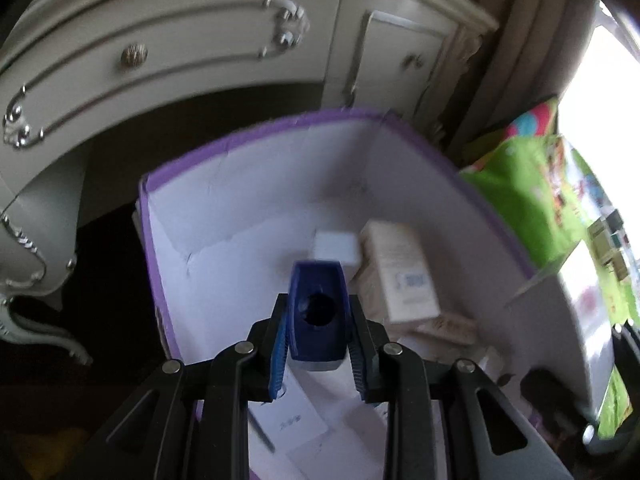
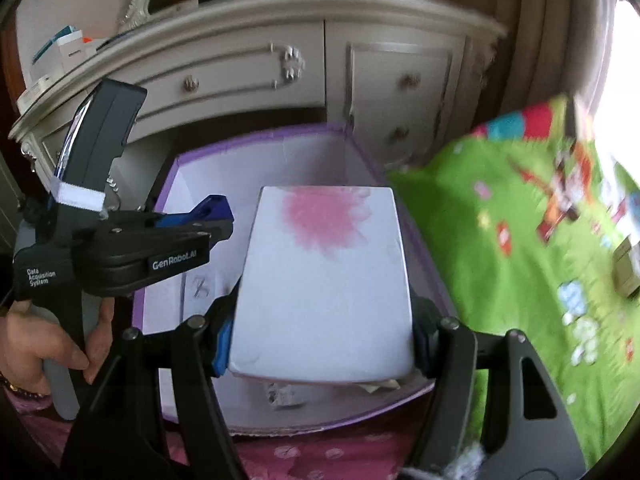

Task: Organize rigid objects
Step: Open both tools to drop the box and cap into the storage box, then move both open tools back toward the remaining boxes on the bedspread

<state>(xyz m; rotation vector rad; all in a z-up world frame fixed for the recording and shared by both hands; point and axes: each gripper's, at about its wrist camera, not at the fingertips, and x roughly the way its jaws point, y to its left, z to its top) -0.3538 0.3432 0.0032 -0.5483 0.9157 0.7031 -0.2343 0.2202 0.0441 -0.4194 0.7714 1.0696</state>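
Purple-edged white box (image 1: 256, 216) lies open under both grippers. Left gripper (image 1: 316, 330) clamped on a small dark blue object (image 1: 316, 300) with a round hole, held over the box interior. Ahead of its tips inside the box: a small white block (image 1: 335, 245) and a cream carton (image 1: 404, 272), touching or nearly so. Right gripper (image 2: 320, 344) clamped on a flat white box with a pink splash (image 2: 326, 280), held above the purple box. A hand (image 2: 44, 344) grips the left gripper's handle. Green play mat (image 2: 520, 240) right of the right gripper; cream dresser (image 2: 280, 64) beyond.
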